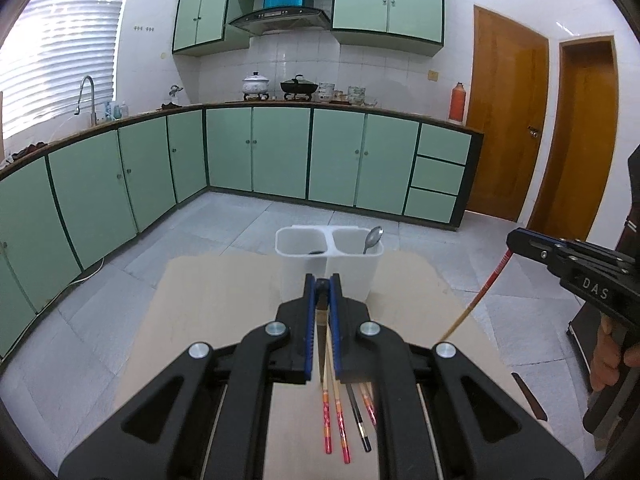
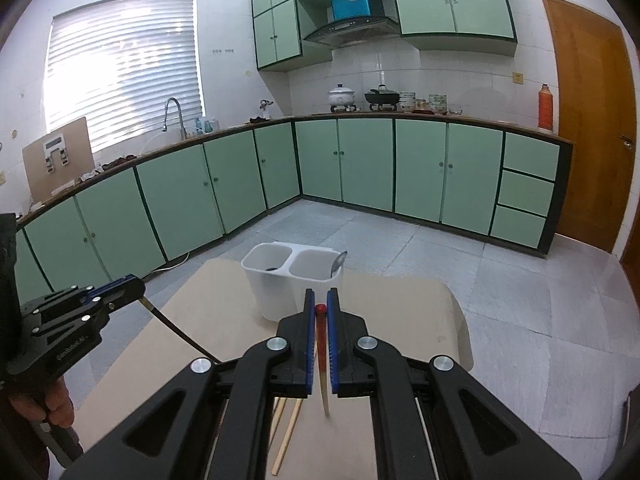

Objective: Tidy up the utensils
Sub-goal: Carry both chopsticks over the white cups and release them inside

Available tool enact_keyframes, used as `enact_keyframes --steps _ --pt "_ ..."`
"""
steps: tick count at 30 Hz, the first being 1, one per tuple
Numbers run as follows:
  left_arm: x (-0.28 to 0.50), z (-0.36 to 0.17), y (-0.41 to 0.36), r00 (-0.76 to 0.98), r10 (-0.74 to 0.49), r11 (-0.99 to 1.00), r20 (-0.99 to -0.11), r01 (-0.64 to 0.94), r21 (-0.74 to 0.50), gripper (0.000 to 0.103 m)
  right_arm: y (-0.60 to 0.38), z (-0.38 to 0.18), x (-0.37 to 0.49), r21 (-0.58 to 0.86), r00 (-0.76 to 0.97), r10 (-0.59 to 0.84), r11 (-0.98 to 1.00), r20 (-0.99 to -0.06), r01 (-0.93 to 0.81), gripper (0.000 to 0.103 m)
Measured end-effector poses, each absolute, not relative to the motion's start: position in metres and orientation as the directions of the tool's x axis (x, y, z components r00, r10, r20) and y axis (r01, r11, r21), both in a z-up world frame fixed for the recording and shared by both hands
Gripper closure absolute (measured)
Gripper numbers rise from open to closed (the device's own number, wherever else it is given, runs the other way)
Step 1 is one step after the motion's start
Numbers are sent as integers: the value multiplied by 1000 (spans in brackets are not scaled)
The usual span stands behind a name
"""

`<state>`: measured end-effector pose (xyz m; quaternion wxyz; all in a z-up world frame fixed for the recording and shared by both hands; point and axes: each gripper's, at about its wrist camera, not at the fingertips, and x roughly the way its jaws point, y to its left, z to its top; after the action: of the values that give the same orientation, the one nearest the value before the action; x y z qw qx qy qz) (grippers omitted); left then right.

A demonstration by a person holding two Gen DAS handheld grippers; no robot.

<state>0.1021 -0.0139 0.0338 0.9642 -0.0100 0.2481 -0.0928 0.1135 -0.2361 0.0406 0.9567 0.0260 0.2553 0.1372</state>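
Your left tool [image 1: 322, 280] is clamped on a dark-tipped wooden chopstick [image 2: 176, 330], which hangs down from its blue pads towards the beige desk [image 1: 224, 300]. Your right tool [image 2: 320, 295] is closed on a red-topped bamboo chopstick [image 2: 321, 344], whose pale lower end points down at the desk. Both tools are held above the desk, short of the white plastic two-compartment utensil holder [image 1: 304, 264] that stands at its far edge.

I judge the job to be partly done. A metal spoon [image 1: 373, 239] already leans in the holder's right compartment, and something small and dark shows low in the left compartment, too little of it visible to name. The two chopsticks you hold are lifted but not yet in the holder.

More remains on the desk: two red-ended bamboo chopsticks [image 1: 334, 420] lie beneath your left tool, with a thin black chopstick [image 1: 360, 424] beside them and another red-patterned one partly hidden under the tool's frame. A dark brown stick [image 1: 530, 398] lies near the right edge of the desk. So you likely have several more pick-ups to make after dropping these two in.
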Motion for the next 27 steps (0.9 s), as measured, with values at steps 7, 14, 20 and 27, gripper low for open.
enact_keyframes --steps 7,14,20,27 --pt "111 49 -9 869 -196 981 -454 181 -75 97 -237 50 127 128 826 308 951 -471 -281 97" --pt "118 71 -11 887 -213 977 -410 197 -83 97 -238 78 138 135 833 351 936 -427 -324 97" --pt "136 112 -14 925 -210 978 -318 199 -66 97 -237 121 154 125 854 383 924 -352 -362 97" --pt "182 152 -27 957 -193 981 -219 187 -46 97 -227 162 201 134 878 390 921 -279 -367 97"
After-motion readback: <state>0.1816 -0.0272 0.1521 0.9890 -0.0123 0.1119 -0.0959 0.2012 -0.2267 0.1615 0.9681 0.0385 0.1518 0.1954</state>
